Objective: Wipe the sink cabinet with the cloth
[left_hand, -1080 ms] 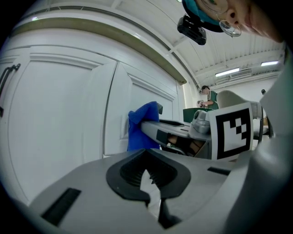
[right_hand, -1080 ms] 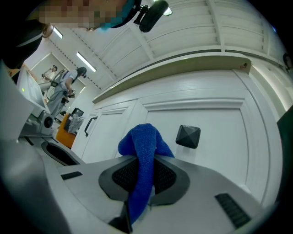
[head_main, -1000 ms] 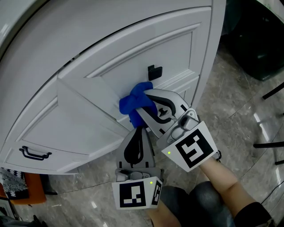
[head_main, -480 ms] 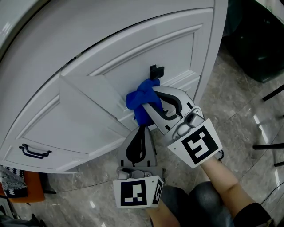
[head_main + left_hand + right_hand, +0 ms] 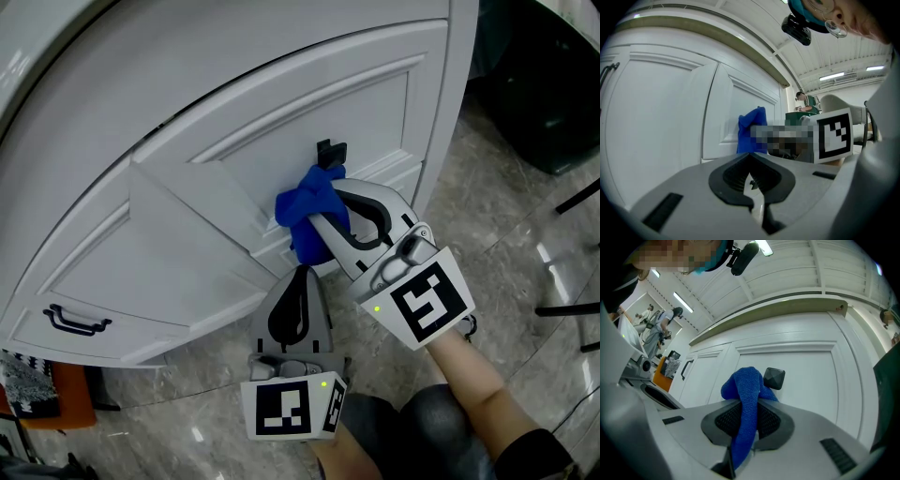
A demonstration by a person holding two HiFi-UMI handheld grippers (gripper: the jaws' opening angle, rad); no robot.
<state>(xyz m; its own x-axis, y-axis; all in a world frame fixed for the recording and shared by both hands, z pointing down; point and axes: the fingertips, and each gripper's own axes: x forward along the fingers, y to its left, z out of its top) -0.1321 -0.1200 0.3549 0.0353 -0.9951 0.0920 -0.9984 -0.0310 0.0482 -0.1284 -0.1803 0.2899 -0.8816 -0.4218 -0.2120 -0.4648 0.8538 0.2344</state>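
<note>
A white panelled sink cabinet (image 5: 234,159) fills the head view, with a small black square knob (image 5: 330,150) on its right door. My right gripper (image 5: 323,211) is shut on a blue cloth (image 5: 309,217) and presses the bunched cloth against the door just below the knob. From the right gripper view the blue cloth (image 5: 746,404) hangs between the jaws beside the knob (image 5: 774,378). My left gripper (image 5: 295,281) hangs lower, near the cabinet's bottom edge, shut with nothing between its jaws. The left gripper view shows the cloth (image 5: 751,131) against the door.
A black bar handle (image 5: 73,323) sits on the cabinet door at lower left. Grey marble floor (image 5: 506,253) lies to the right, with a dark object (image 5: 544,84) at the upper right and thin black legs (image 5: 572,305) at the right edge. An orange item (image 5: 56,403) sits bottom left.
My right gripper has slid the blue cloth up and to the right along the door, closer to the black knob. The left gripper has barely moved.
</note>
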